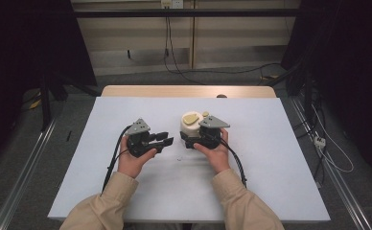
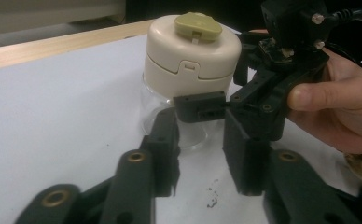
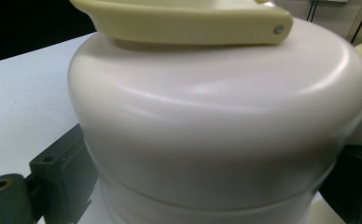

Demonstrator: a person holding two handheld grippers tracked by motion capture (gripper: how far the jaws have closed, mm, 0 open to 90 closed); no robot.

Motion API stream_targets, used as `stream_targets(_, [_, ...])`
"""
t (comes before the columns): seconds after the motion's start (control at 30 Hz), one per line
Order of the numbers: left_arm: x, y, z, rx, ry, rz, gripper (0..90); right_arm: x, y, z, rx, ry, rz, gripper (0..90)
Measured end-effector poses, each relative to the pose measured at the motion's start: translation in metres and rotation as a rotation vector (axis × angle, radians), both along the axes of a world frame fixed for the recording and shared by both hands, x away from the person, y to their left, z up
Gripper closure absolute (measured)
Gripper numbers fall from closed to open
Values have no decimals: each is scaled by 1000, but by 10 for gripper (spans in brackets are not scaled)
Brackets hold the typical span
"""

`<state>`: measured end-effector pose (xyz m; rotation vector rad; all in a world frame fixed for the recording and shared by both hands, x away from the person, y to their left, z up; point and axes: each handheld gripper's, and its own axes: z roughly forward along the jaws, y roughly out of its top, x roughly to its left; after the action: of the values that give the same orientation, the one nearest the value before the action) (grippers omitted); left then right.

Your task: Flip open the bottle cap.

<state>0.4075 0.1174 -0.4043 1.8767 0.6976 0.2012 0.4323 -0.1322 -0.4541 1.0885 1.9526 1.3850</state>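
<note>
No text, label, brand, number or sign can be read anywhere in these views.

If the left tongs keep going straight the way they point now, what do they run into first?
Most likely the clear base under the cream lid, where one jaw of the right tongs already clamps. Depth is hard to judge, so that jaw may come first.

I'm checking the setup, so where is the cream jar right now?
In the high view the jar stands near the middle of the white table, just right of centre, with the right gripper clamped around it and the left gripper just to its left.
</note>
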Motion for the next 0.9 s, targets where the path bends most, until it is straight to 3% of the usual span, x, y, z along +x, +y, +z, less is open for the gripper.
stream_targets(0.23, [7, -10, 7, 24, 23, -25, 826, 0, 0, 0, -1, 0, 1, 52])
stream_targets(0.4, [12, -16, 13, 17, 24, -30, 900, 0, 0, 0, -1, 1, 1, 52])
stream_targets(0.9, [26, -34, 23, 20, 39, -19, 900, 1, -1, 0, 2, 3, 5, 52])
